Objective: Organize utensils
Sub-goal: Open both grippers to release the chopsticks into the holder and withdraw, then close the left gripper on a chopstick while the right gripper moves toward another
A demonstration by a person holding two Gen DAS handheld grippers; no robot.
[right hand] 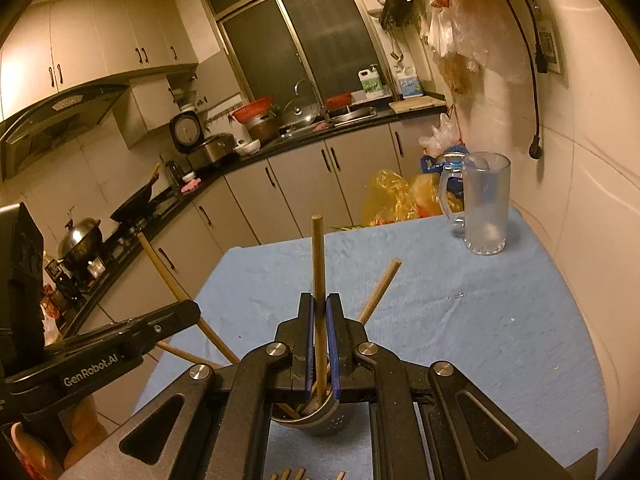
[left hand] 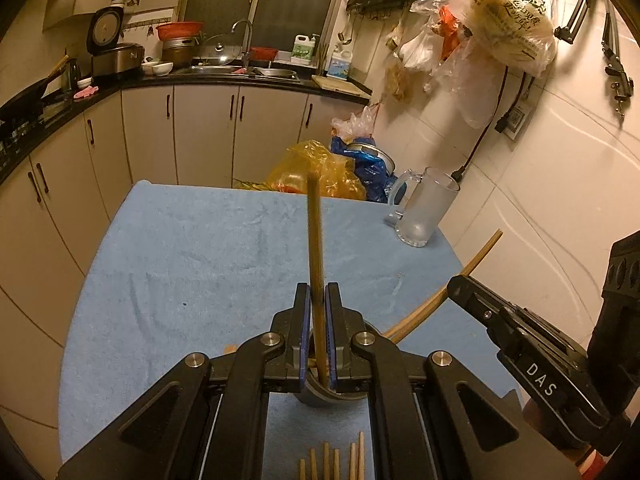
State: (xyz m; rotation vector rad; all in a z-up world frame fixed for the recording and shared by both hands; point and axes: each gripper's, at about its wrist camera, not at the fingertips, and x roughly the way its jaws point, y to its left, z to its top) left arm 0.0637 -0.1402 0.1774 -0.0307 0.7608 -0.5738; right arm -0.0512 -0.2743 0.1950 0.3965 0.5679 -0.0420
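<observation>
My left gripper [left hand: 317, 294] is shut on a wooden chopstick [left hand: 314, 240] that stands upright, its lower end inside a round metal utensil holder [left hand: 320, 394] under the jaws. My right gripper [right hand: 319, 304] is shut on another chopstick [right hand: 318, 264], also upright over the same perforated holder [right hand: 328, 420]. More chopsticks [right hand: 378, 292] lean out of the holder. Several loose chopsticks [left hand: 336, 462] lie on the blue cloth [left hand: 192, 248] near the front edge. The right gripper's body shows in the left view [left hand: 520, 340], holding its chopstick [left hand: 460, 276]; the left gripper's body shows in the right view [right hand: 100, 348].
A frosted glass mug [left hand: 426, 206] stands at the table's far right corner, also seen in the right view [right hand: 482, 204]. Yellow and blue plastic bags [left hand: 320, 172] sit beyond the far edge. Kitchen cabinets and a counter [left hand: 200, 80] run behind and to the left. A tiled wall [left hand: 540, 160] is on the right.
</observation>
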